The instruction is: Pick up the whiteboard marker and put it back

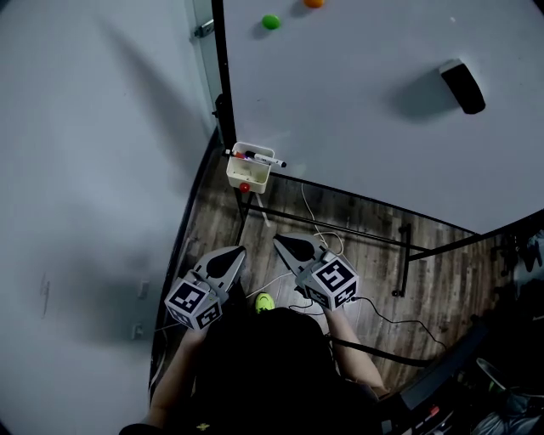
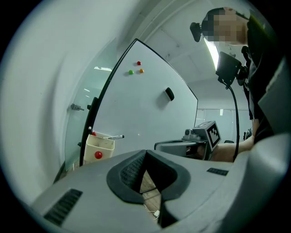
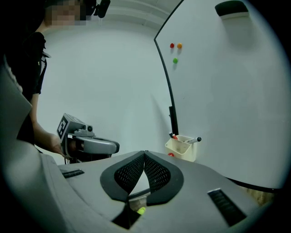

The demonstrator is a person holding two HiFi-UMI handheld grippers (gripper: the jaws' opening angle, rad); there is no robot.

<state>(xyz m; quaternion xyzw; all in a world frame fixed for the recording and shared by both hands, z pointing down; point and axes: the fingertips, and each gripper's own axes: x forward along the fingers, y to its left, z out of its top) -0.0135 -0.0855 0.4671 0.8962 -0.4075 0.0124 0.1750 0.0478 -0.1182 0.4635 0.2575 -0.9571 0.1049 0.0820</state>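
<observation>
A black-capped whiteboard marker (image 1: 265, 159) lies across the top of a cream holder box (image 1: 248, 172) fixed at the whiteboard's lower left corner. More markers stand inside the box. My left gripper (image 1: 236, 251) and right gripper (image 1: 280, 241) hang side by side below the box, both pointing toward it and well short of it. Both are shut with nothing between the jaws. The left gripper view has its closed jaw tips (image 2: 145, 151) below the box (image 2: 99, 148) and marker (image 2: 114, 137). The right gripper view shows its own closed tips (image 3: 144, 153), with the box (image 3: 182, 148) and marker (image 3: 193, 140) ahead on the right.
The whiteboard (image 1: 365, 102) carries a black eraser (image 1: 463, 87), a green magnet (image 1: 270, 22) and an orange magnet (image 1: 314, 2). A red magnet (image 1: 245, 187) sits on the box front. Stand bars (image 1: 374, 229) and cables (image 1: 314, 234) cross the wooden floor. A white wall (image 1: 93, 153) is at left.
</observation>
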